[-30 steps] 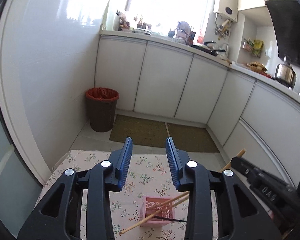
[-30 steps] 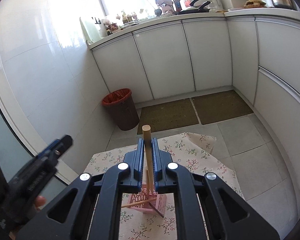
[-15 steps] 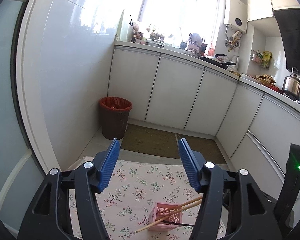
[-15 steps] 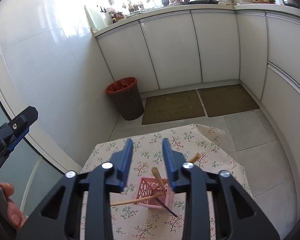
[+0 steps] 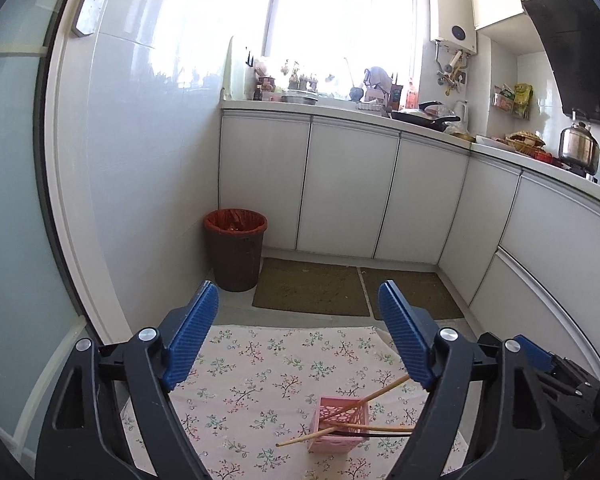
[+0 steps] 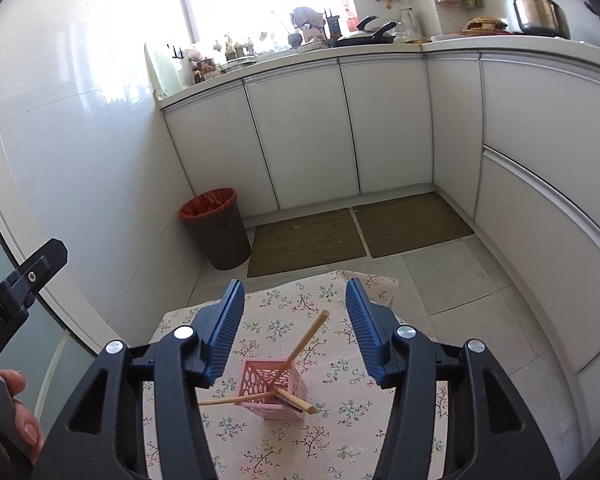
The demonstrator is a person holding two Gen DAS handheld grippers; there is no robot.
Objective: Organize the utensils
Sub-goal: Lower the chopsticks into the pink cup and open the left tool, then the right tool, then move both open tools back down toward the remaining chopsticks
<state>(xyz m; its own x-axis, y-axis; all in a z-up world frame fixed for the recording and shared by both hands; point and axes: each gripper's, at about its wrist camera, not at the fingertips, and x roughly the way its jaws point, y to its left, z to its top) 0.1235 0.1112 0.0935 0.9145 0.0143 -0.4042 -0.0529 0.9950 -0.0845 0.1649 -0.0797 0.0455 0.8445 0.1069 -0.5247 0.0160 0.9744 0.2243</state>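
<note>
Both of your tongs hang above the table [image 6: 404,432] with nothing in them. The left tongs [image 5: 298,336] stand spread wide, blue pads far apart, and the right tongs [image 6: 294,326] are parted just as generously; neither touches any utensil.

The pink holder [image 6: 274,388] sits upright on the floral cloth [image 5: 268,364], roughly in the middle of the table, below and between the right tongs' pads. It already carries the utensils. One wooden chopstick [image 6: 304,344] leans up and out toward the far right corner of the holder, a second chopstick [image 6: 228,401] pokes out low to the left, and a third stick with a dark piece beside it [image 6: 296,404] juts toward the near right. In the left wrist view the same holder [image 5: 338,424] shows low on the right, partly behind the right-hand finger, with the sticks fanning out of it.

They splay like that, you can judge, because the holder is short and its openwork sides let long sticks tip or slip through rather than stand straight. With no loose utensil visible on the cloth, the gathering looks essentially finished. If you tidy further, come down gently, since the light holder could tip under a sideways nudge.
</note>
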